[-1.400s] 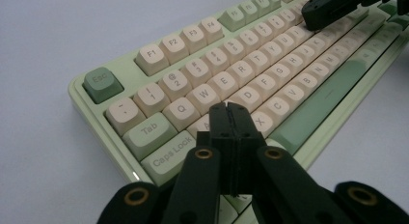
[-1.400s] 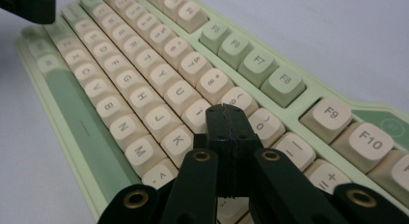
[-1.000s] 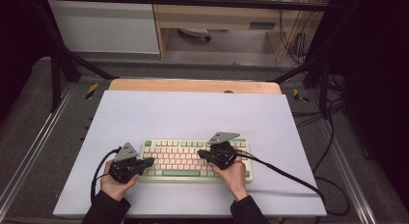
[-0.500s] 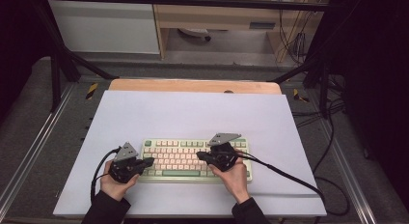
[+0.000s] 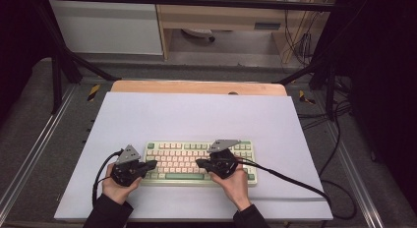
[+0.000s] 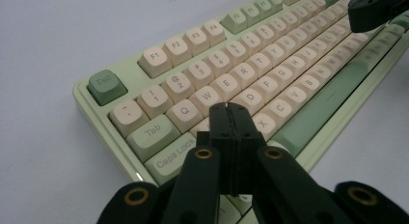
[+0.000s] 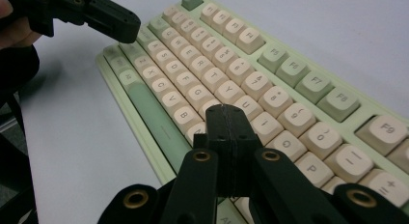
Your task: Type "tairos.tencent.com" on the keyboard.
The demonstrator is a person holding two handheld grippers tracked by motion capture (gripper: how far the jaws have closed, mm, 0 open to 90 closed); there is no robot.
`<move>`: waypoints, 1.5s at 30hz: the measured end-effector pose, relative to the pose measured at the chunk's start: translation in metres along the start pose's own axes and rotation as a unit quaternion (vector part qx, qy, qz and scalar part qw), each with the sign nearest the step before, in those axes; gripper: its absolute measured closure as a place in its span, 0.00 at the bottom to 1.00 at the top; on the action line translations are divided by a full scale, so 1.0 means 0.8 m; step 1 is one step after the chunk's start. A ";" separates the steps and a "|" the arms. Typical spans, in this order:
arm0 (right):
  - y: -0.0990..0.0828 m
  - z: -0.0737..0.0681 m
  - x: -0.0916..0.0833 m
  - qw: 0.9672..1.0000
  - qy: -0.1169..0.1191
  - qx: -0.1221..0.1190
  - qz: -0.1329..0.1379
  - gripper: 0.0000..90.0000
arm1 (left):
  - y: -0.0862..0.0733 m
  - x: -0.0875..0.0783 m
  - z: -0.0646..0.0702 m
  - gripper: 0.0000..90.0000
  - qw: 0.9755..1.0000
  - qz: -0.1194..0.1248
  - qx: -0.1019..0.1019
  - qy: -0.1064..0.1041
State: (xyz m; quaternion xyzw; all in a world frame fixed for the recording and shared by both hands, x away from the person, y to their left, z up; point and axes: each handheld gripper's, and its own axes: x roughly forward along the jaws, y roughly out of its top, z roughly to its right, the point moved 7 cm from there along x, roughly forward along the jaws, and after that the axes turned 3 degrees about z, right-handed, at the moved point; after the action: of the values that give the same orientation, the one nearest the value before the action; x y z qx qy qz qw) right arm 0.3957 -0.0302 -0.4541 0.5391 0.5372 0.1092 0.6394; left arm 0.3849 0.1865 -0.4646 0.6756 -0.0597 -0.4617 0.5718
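Keyboard, pale-green plastic with cream keycaps (image 5: 199,161): 6 o'clock on white table mat (image 5: 196,115) | left gripper (image 6: 228,108): jaws pressed together, empty, over A/S keys, 9 o'clock end | right gripper (image 7: 225,109): jaws pressed together, empty, over H/J keys, toward 3 o'clock

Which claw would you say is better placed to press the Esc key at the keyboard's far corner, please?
Left. The left claw, jaws shut, hangs over the A/S keys at the keyboard's left end, near the green Esc key. The right claw sits over the H/J/N keys, farther along the rows.
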 end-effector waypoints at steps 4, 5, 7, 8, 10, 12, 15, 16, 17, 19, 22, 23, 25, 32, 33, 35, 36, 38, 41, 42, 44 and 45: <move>-0.004 -0.007 0.008 1.000 0.009 0.000 -0.005 1.00 | 0.000 -0.001 0.000 1.00 1.000 0.001 0.000 0.000; -0.006 -0.008 0.010 1.000 0.010 0.000 -0.007 1.00 | 0.000 0.000 0.000 1.00 1.000 0.001 0.000 0.000; -0.009 -0.009 0.013 1.000 0.011 0.003 -0.012 1.00 | 0.000 0.000 0.000 1.00 1.000 0.001 0.000 0.000; -0.011 -0.009 0.014 1.000 0.009 0.001 -0.014 1.00 | 0.000 0.000 0.000 1.00 1.000 0.000 0.000 0.000; -0.013 -0.008 0.016 1.000 0.007 -0.003 -0.019 1.00 | 0.000 0.000 0.000 1.00 1.000 0.000 0.000 -0.001; -0.015 -0.007 0.018 1.000 0.005 -0.003 -0.023 1.00 | 0.000 0.000 0.000 1.00 1.000 0.001 0.000 -0.001; -0.019 -0.006 0.021 1.000 0.001 -0.003 -0.029 1.00 | 0.000 0.000 0.001 1.00 1.000 0.001 0.001 -0.001; -0.020 -0.006 0.022 1.000 0.002 -0.005 -0.028 1.00 | 0.000 0.000 0.001 1.00 1.000 0.001 0.001 0.000; -0.020 -0.007 0.022 1.000 0.003 -0.005 -0.029 1.00 | 0.000 0.000 0.000 1.00 1.000 0.001 0.000 0.000; -0.022 -0.008 0.025 1.000 0.005 -0.003 -0.029 1.00 | 0.000 0.000 0.001 1.00 1.000 0.000 0.001 0.000; -0.020 -0.008 0.024 1.000 0.006 -0.003 -0.026 1.00 | 0.001 -0.001 0.001 1.00 1.000 0.002 0.001 0.000; -0.019 -0.008 0.022 1.000 0.008 -0.004 -0.024 1.00 | 0.001 -0.001 0.001 1.00 1.000 0.002 0.001 0.000; -0.014 -0.008 0.016 1.000 0.005 -0.005 -0.017 1.00 | 0.001 -0.002 0.000 1.00 1.000 0.003 0.000 0.000; 0.002 0.004 -0.014 1.000 -0.010 -0.012 -0.002 0.99 | 0.005 -0.006 0.002 0.98 1.000 0.007 0.001 -0.002; 0.002 0.006 -0.018 1.000 -0.013 -0.009 0.000 0.97 | 0.005 -0.007 0.001 0.98 1.000 0.007 0.001 -0.001; 0.001 0.012 -0.026 1.000 -0.012 -0.003 -0.001 0.94 | 0.005 -0.007 0.000 0.96 1.000 0.006 -0.002 0.000; 0.000 0.015 -0.030 1.000 -0.012 -0.002 0.000 0.92 | 0.005 -0.007 -0.001 0.93 1.000 0.003 -0.002 -0.002; -0.003 0.020 -0.037 1.000 -0.014 -0.001 0.001 0.86 | 0.004 -0.006 -0.001 0.86 1.000 0.000 -0.003 -0.005; -0.008 0.030 -0.048 1.000 -0.021 0.005 0.004 0.75 | 0.004 -0.005 -0.001 0.74 1.000 -0.001 -0.001 0.000; -0.010 0.034 -0.052 1.000 -0.022 0.006 0.006 0.70 | 0.004 -0.005 -0.002 0.70 1.000 -0.003 0.001 -0.001; -0.014 0.042 -0.060 0.999 -0.034 0.004 0.013 0.58 | 0.004 -0.006 -0.003 0.60 1.000 -0.003 0.009 0.004; -0.016 0.046 -0.064 0.999 -0.040 0.005 0.013 0.53 | 0.005 -0.007 -0.004 0.56 1.000 0.001 0.010 0.007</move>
State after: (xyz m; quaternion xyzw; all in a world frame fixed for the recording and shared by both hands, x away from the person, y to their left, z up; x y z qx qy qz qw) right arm 0.3992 -0.0934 -0.4411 0.5526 0.5046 0.0929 0.6568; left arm 0.3860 0.1911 -0.4583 0.6844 -0.0616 -0.4558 0.5657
